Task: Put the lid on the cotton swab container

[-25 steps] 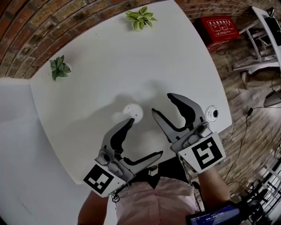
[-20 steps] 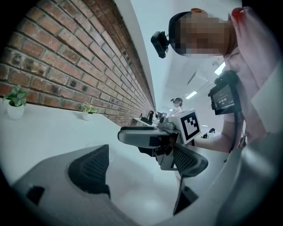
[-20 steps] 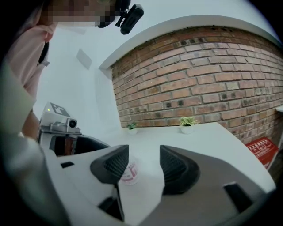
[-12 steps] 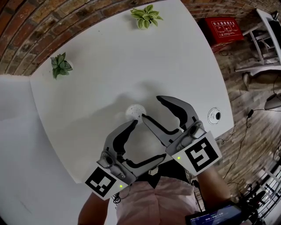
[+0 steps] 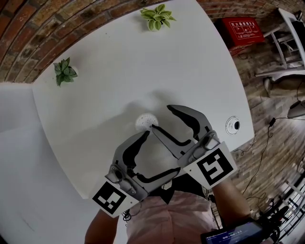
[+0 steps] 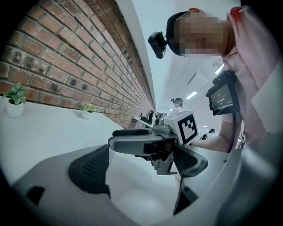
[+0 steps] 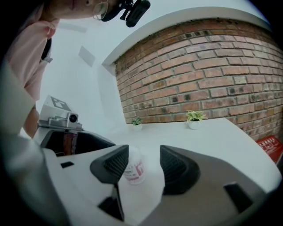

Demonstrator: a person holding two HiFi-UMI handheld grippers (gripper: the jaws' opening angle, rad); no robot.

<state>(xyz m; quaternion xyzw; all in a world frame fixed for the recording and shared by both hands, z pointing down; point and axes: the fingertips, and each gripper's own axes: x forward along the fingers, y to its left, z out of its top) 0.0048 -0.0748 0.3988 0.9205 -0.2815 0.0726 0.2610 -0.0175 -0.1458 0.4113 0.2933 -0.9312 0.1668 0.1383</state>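
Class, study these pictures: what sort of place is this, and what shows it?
Probably an office or lab workspace: a white table stands against a brick wall, small potted plants serve as decor, and ceiling strip lights show in the left gripper view.

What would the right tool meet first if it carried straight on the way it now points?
Most likely the container: it stands just ahead of the right tool, roughly in line with the gap between its open jaws. Depth is unclear, but nothing else shows in between.
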